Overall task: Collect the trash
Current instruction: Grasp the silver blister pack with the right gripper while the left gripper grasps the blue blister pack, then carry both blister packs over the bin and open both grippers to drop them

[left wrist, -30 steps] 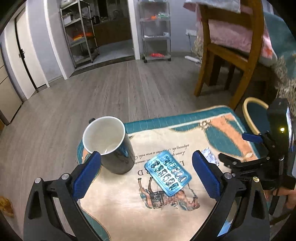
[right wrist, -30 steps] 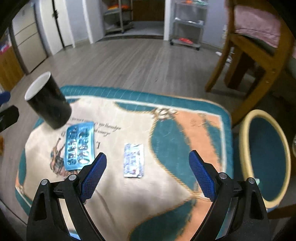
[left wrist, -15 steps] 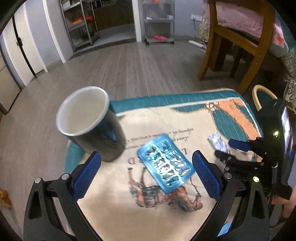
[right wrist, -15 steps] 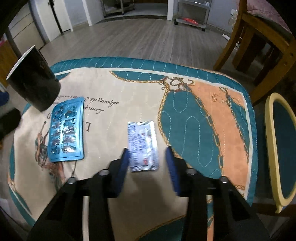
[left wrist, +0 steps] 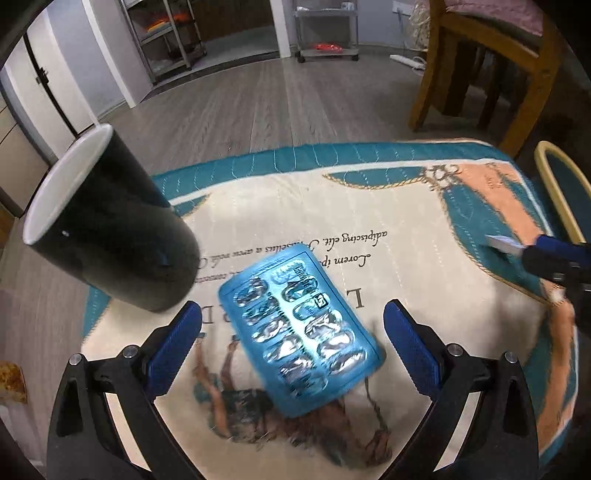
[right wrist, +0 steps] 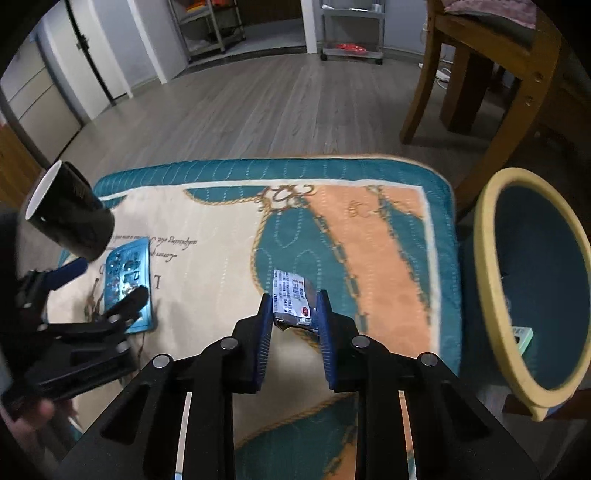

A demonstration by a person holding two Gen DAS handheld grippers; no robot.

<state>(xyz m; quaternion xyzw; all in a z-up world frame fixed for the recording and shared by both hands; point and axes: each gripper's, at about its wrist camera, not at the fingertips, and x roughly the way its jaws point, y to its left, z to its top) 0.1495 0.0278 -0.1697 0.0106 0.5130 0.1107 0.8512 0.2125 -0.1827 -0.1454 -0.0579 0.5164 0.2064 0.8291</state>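
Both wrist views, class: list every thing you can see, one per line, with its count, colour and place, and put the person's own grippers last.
Blister pack: one, blue with silver pockets, flat on the cloth between the left gripper's fingers.
Small packet: one, silver-white with print, pinched in the right gripper.
Mug: one, black with white inside, on the cloth's left part.
Cloth: one, cream, teal and orange, covering the table.
Bin: one, yellow rim and teal inside, right of the table, a pale green item inside.
Chair: one, brown wood, beyond the table.
Shelf cart: one, grey metal, far side of the room.
Left gripper: one, black with blue pads, open.
Right gripper: one, black with blue pads, shut on the packet.
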